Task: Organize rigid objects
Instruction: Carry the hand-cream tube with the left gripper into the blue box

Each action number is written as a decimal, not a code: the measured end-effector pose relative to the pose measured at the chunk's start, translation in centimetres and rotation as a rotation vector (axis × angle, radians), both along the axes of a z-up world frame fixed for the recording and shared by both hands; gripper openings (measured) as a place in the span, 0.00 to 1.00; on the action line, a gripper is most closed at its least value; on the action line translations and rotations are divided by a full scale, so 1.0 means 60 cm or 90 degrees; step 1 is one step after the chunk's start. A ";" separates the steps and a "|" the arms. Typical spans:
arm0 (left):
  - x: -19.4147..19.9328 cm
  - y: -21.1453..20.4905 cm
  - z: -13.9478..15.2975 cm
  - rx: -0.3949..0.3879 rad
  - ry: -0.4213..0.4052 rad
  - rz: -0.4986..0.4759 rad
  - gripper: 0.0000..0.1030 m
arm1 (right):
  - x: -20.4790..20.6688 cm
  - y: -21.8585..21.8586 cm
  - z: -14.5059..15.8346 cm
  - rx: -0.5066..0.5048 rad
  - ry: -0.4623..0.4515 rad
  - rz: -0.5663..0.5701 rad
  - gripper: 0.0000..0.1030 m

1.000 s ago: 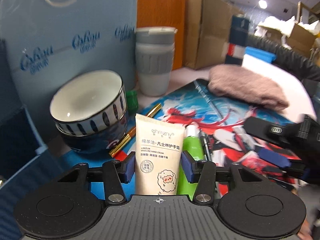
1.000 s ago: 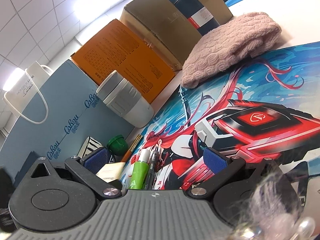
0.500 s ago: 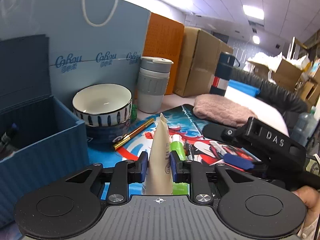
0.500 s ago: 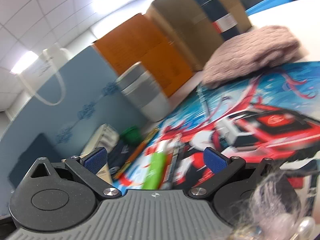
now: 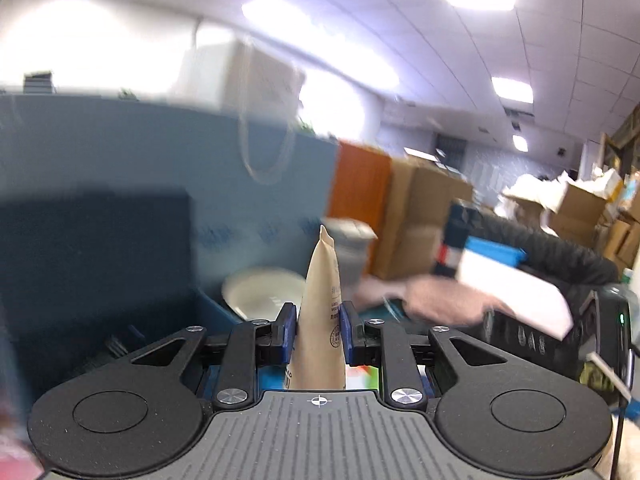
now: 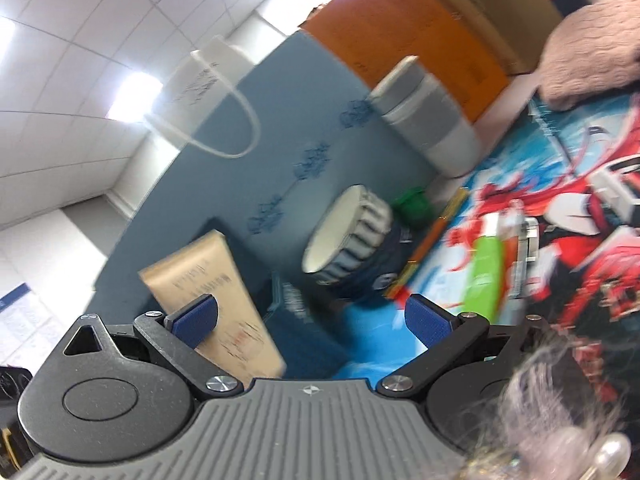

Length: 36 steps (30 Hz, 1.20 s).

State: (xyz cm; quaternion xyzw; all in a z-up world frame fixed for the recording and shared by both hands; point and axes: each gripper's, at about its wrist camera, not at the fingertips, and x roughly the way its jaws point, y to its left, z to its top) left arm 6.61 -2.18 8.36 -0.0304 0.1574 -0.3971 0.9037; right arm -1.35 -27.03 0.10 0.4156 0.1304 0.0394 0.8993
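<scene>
My left gripper [image 5: 318,334] is shut on a beige hand-cream tube [image 5: 321,320], held upright and lifted, seen edge-on. In the right wrist view the same tube [image 6: 212,300] hangs at the lower left, above the dark blue storage box [image 6: 312,328]. My right gripper [image 6: 312,316] stands open with nothing between its fingers, over the near edge of the printed mat [image 6: 560,220]. A green tube [image 6: 486,276] and pens lie on that mat. Stacked bowls [image 6: 352,240] sit beside the box.
A blue paper bag [image 6: 288,120] stands behind the bowls. A grey lidded cup [image 6: 432,120], an orange box [image 6: 408,32] and a cardboard box [image 5: 420,220] line the back. A pink knitted cloth [image 6: 592,52] lies at the far right. The left wrist view is blurred.
The left gripper closed on the hand-cream tube, lifted it off the mat and swung left toward the blue box. The right gripper rose and turned left, staying open.
</scene>
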 end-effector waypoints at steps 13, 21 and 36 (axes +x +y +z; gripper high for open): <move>0.119 0.018 -0.014 0.327 -0.018 0.148 0.20 | 0.061 0.089 -0.015 0.026 -0.015 0.097 0.99; 0.156 -0.018 -0.056 0.385 0.062 0.084 0.21 | 0.062 0.088 -0.032 0.017 0.005 0.101 0.99; 0.115 0.054 -0.019 0.095 0.109 0.141 0.52 | 0.069 0.090 -0.041 0.001 0.038 0.096 0.99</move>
